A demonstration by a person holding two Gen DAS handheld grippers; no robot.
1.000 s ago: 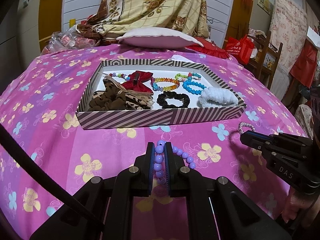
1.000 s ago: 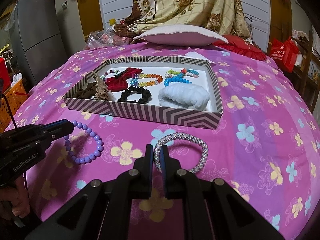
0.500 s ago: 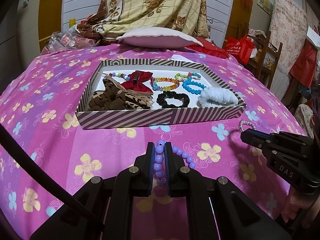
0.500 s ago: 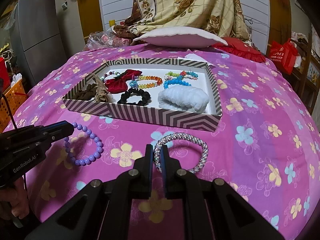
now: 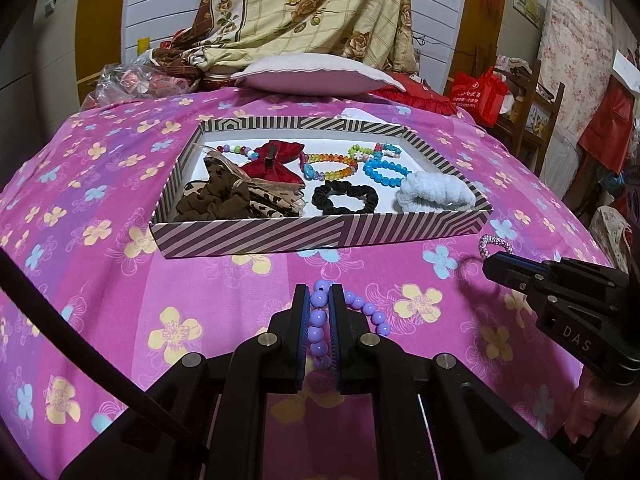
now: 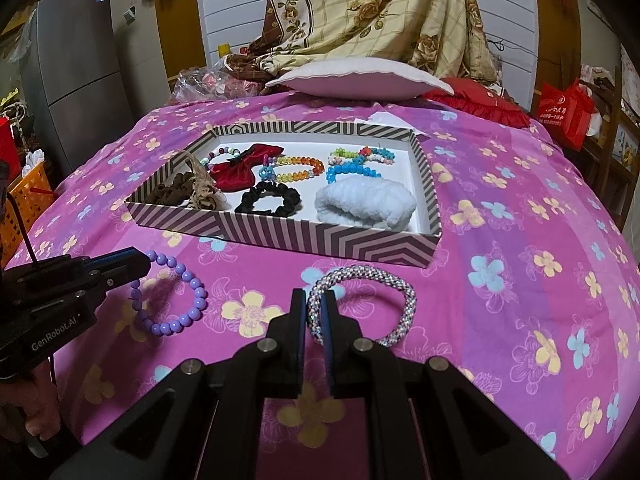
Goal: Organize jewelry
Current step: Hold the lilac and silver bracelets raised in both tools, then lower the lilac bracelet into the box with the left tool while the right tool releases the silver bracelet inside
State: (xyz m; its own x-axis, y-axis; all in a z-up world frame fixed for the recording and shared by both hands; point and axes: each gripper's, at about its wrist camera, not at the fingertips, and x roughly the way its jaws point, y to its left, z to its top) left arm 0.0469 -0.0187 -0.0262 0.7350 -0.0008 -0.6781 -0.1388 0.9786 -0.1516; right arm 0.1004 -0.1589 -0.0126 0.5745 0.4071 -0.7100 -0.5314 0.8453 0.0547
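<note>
My left gripper (image 5: 319, 294) is shut on a purple bead bracelet (image 5: 320, 322), held just above the pink flowered bedspread in front of the striped box (image 5: 320, 236). In the right wrist view this bracelet (image 6: 176, 294) hangs from the left gripper (image 6: 146, 265). My right gripper (image 6: 315, 300) is shut on a silver-pink woven rope bracelet (image 6: 362, 304), also in front of the box (image 6: 288, 236). In the left wrist view the right gripper (image 5: 490, 266) shows at the right with the rope bracelet (image 5: 494, 242) at its tip. The box holds scrunchies, a red bow and bead bracelets.
A white pillow (image 5: 316, 76) and a draped floral blanket (image 5: 312, 12) lie behind the box. An orange basket (image 6: 24, 200) and grey fridge (image 6: 80, 72) stand at the left of the bed, a wooden chair (image 5: 532, 112) and red bag (image 5: 480, 96) at the right.
Both grippers have lifted slightly and edged toward the box, each keeping its bracelet. The box's contents have not moved.
</note>
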